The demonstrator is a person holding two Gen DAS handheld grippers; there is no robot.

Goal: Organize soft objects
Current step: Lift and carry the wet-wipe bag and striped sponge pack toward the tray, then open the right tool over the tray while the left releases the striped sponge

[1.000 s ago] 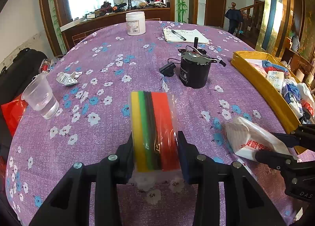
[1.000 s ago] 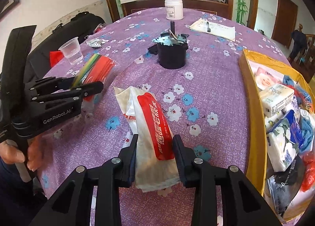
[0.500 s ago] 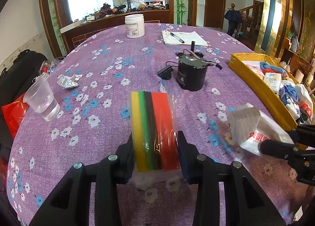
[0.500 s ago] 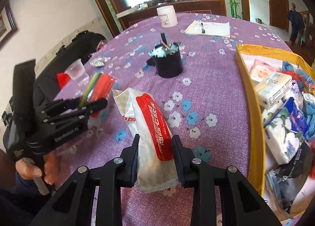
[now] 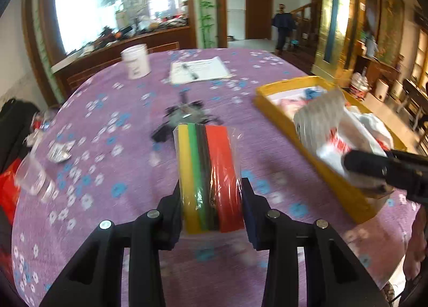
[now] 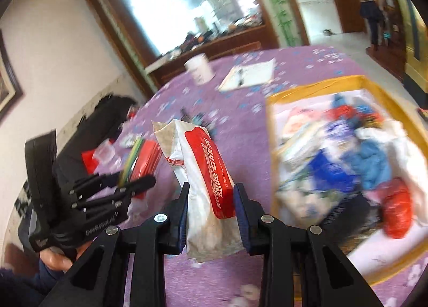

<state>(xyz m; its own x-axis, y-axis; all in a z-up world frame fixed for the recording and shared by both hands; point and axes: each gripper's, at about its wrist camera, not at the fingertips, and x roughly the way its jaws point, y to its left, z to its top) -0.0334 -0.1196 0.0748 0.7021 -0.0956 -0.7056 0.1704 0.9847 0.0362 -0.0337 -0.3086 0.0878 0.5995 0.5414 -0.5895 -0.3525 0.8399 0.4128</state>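
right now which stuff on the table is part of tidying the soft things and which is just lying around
Part of the job:
- sponge pack, held in the left gripper
- wet wipes pack, held in the right gripper
- yellow tray with soft packs and cloths already in it

Just lying about:
- white jar
- papers with a pen
- black motor
- plastic cup

From where I steered, the sponge pack sat upright between the left gripper fingers, above the bench. Behind it stood the motor, and farther back the notepad with the jar to its left. The cup stood near the left edge. The tray lay on the right, and the wipes packet, in the right gripper, hung just left of it.
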